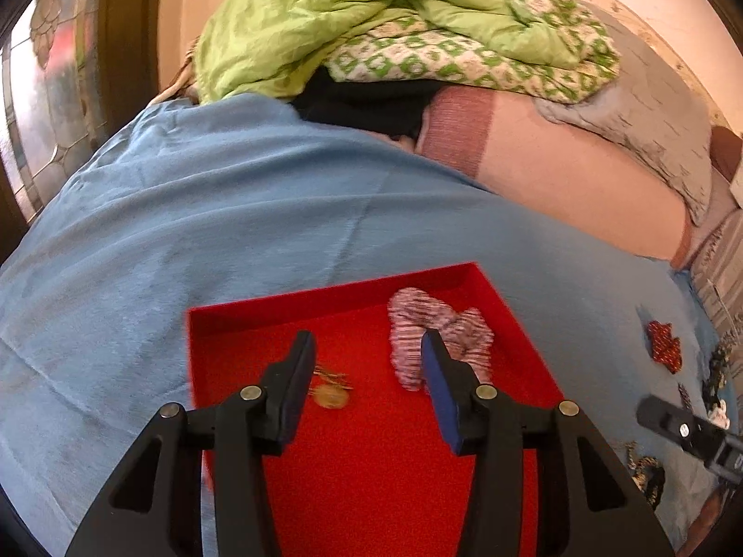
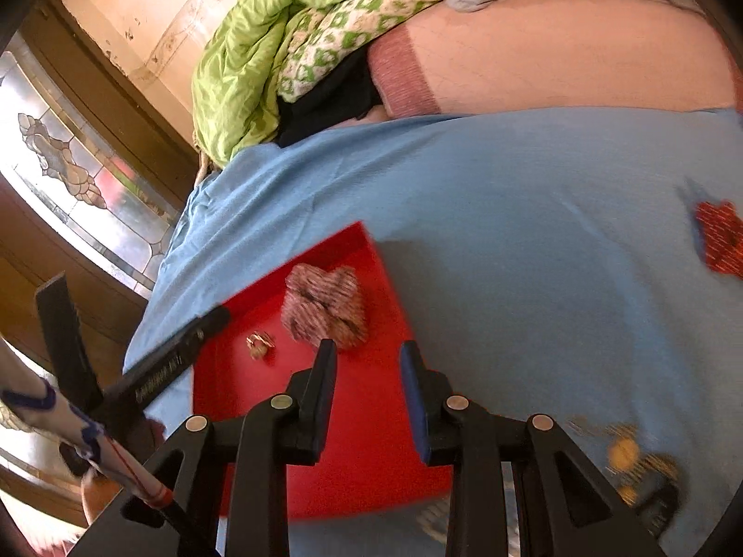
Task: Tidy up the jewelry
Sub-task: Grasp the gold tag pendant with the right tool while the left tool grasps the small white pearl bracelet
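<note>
A shallow red tray (image 1: 371, 464) (image 2: 223, 390) lies on a blue cloth. In it sit a bundle of pink-and-white beaded jewelry (image 1: 441, 329) (image 2: 325, 306) and a small gold piece (image 1: 330, 394) (image 2: 260, 346). My left gripper (image 1: 369, 348) hovers over the tray, open, with nothing between its fingers; the gold piece lies just inside its left finger. My right gripper (image 2: 368, 352) is over the tray's right edge, jaws apart and empty. Each gripper shows in the other's view: the right (image 1: 682, 427), the left (image 2: 185, 348).
Loose pieces lie on the blue cloth (image 1: 232, 232) to the right of the tray: a red one (image 1: 664, 346) (image 2: 720, 241), a gold-and-black one (image 2: 641, 464), and dark ones (image 1: 717, 371). Green bedding (image 1: 371, 23) and a pink pillow (image 1: 557, 171) lie behind. A patterned sleeve (image 2: 69, 422) is lower left.
</note>
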### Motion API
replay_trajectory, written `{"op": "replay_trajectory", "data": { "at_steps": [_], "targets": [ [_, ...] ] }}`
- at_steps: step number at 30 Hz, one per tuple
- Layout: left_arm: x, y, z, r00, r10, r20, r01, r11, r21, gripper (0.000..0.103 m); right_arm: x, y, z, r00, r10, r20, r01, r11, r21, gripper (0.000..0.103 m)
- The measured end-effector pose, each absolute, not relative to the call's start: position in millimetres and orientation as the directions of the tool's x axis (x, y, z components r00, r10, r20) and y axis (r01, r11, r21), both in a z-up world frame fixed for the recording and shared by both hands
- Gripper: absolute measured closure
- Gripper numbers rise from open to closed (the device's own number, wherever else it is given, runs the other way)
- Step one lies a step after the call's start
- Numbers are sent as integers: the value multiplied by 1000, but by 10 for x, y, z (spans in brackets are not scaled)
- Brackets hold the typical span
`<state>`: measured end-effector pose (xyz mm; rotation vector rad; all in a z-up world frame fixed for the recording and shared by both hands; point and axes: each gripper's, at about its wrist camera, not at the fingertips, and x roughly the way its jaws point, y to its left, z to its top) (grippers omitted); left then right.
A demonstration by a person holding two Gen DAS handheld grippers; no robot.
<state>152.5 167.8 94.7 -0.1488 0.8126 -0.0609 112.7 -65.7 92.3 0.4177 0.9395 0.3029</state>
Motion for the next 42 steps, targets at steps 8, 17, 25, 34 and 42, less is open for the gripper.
{"op": "replay_trajectory", "data": {
  "at_steps": [8, 17, 25, 34, 42],
  "targets": [
    [1290, 1100, 1058, 688, -209, -695, 149, 978, -147, 57, 454, -1649, 824, 630, 344, -696, 86, 860, 503, 73],
    [625, 766, 982, 621, -320, -715, 330, 935, -132, 57, 406, -2230, 576, 607, 333, -721, 202, 813, 546, 73],
    [268, 269, 621, 471, -400, -786, 506, 852, -130, 57, 575, -2161, 436, 557, 379, -739, 149, 830, 538, 73],
    [296, 104, 394, 405, -393, -825, 592, 801, -91, 57, 865, -1877, 261, 479, 317, -818, 98, 907, 409, 71],
    [323, 84, 367, 380, -406, -831, 612, 784, -103, 57, 954, -1578, 152, 454, 184, -872, 35, 974, 224, 78]
  ]
}}
